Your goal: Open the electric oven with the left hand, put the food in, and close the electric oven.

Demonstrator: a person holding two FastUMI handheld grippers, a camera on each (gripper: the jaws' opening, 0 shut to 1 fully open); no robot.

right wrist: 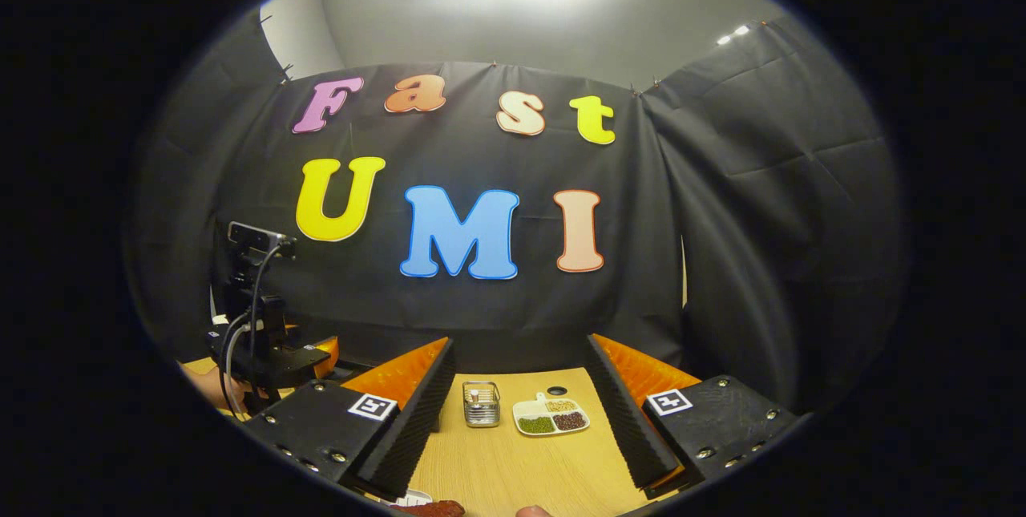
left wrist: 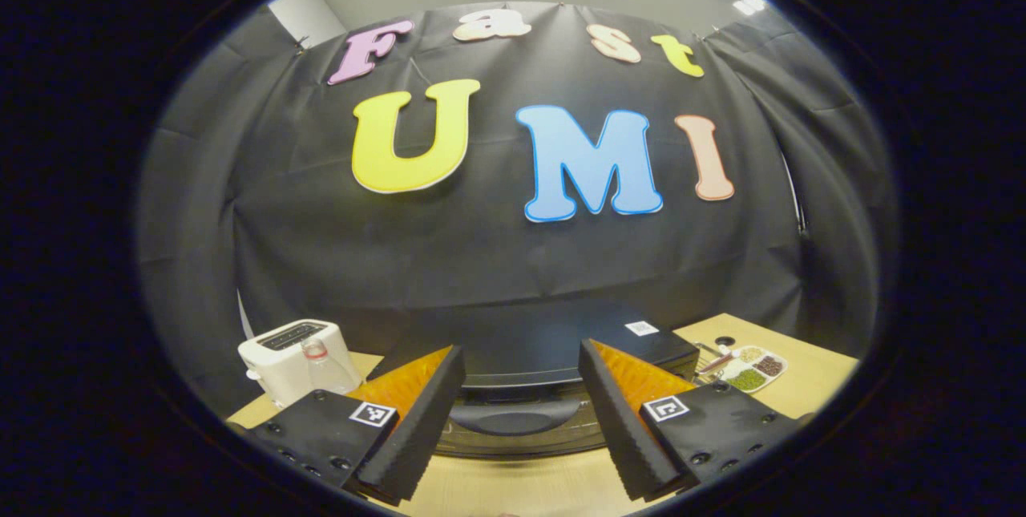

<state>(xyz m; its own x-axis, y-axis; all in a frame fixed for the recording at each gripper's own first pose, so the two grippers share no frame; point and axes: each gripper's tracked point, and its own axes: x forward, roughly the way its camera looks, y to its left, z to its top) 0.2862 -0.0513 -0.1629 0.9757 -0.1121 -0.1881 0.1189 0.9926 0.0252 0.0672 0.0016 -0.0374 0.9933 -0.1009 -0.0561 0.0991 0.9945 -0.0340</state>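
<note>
Nearest in the left gripper view, the left gripper (left wrist: pixel 521 421) stood with its two fingers spread wide and nothing between them. Framed in that gap, just beyond the tips, lay the curved handle (left wrist: pixel 513 418) of the black electric oven (left wrist: pixel 553 357), whose door was still closed. Judging from this, the task was at its first step: the approach to open the oven. The next move would call for easing the fingers forward around the handle, closing on it, then pulling the door out and down along its hinge.

To the left of the oven sat one white toaster (left wrist: pixel 292 353) with one clear plastic bottle (left wrist: pixel 327 369) just in front of it. To the right, on the wooden table (left wrist: pixel 809 377), lay one divided white dish (left wrist: pixel 753 369) of beans and grains.

In the right gripper view, the right gripper (right wrist: pixel 521 421) was likewise agape and held nothing. At the bottom edge, nearest the camera, a reddish-brown piece of food (right wrist: pixel 429 509) rested on something white; what it was exactly I could not tell, though it was probably the food meant for the oven. Farther along the table stood one small wire basket (right wrist: pixel 482 403) and, beside it, the same divided dish (right wrist: pixel 551 416). Off to the left, the other gripper's body and its cables (right wrist: pixel 256 341) were visible, with part of a hand (right wrist: pixel 204 385) under it.
</note>
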